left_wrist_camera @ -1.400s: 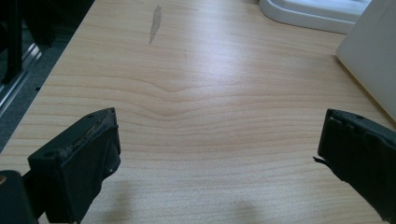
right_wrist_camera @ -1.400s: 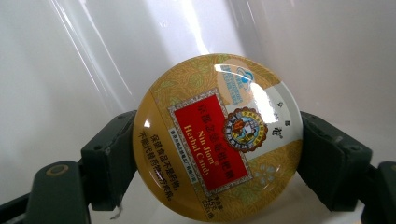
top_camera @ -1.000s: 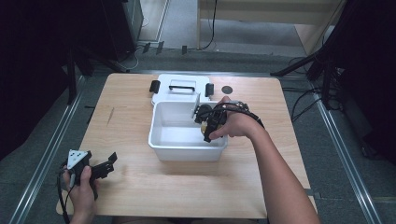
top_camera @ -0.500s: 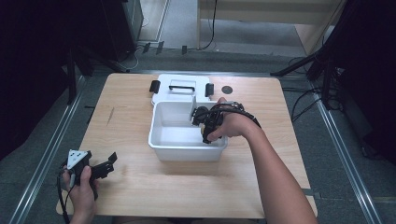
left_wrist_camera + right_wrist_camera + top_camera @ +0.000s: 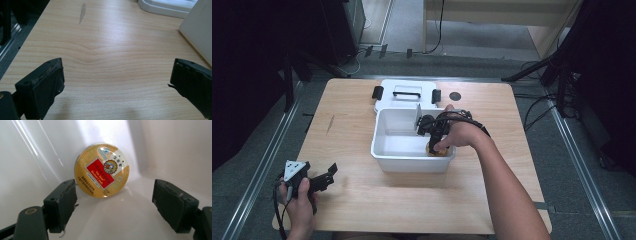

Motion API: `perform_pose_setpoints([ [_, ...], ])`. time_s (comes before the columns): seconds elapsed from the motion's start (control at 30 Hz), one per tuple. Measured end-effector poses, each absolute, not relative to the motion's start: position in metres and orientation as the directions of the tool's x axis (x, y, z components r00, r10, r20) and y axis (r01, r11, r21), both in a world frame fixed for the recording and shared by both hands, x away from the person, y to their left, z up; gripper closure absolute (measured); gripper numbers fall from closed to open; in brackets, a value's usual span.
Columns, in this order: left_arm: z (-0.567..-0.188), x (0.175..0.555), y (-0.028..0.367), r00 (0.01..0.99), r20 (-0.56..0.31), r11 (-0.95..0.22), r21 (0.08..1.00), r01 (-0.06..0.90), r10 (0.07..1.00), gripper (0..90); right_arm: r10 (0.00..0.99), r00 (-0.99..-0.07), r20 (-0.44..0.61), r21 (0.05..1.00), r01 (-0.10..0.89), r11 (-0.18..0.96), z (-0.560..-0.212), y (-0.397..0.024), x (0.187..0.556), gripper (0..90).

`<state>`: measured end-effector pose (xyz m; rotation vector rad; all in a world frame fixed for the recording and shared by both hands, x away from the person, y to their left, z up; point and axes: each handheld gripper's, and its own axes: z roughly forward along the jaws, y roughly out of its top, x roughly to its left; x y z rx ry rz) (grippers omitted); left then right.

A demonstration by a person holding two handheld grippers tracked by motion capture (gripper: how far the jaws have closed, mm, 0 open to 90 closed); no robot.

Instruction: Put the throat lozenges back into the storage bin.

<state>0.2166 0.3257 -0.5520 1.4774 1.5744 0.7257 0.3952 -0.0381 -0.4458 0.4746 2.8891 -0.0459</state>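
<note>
My wooden table (image 5: 362,150) carries a white plastic bin (image 5: 384,147) at centre, its lid (image 5: 404,92) at 12 o'clock behind it. I've reached my right gripper (image 5: 113,205) down into the bin's 4 o'clock corner, jaws apart, bracketing a round gold tin (image 5: 101,170), probably for a pickup. My left gripper (image 5: 116,75) idles at 8 o'clock, jaws apart, holding nothing.

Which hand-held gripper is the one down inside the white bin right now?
The right hand-held gripper: it reaches into the white bin, jaws open before a round gold tin. The left hand-held gripper is over bare table.
</note>
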Motion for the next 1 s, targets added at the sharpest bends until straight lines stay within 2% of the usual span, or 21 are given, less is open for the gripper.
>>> perform_pose_setpoints([
  [0.6, -0.552, 0.217, 0.325, 0.044, -0.183, 0.138, 0.857, 0.496, 0.982, 0.0, 0.379, -0.903, -0.204, 0.117, 0.362, 0.925, -0.418, -0.050, 0.392, 21.7],
  [1.0, -0.552, 0.217, 0.325, 0.044, -0.182, 0.137, 0.858, 0.495, 0.982, 0.0, 0.459, -0.870, -0.181, 0.211, 0.422, 0.882, -0.389, -0.065, 0.391, 19.5],
])
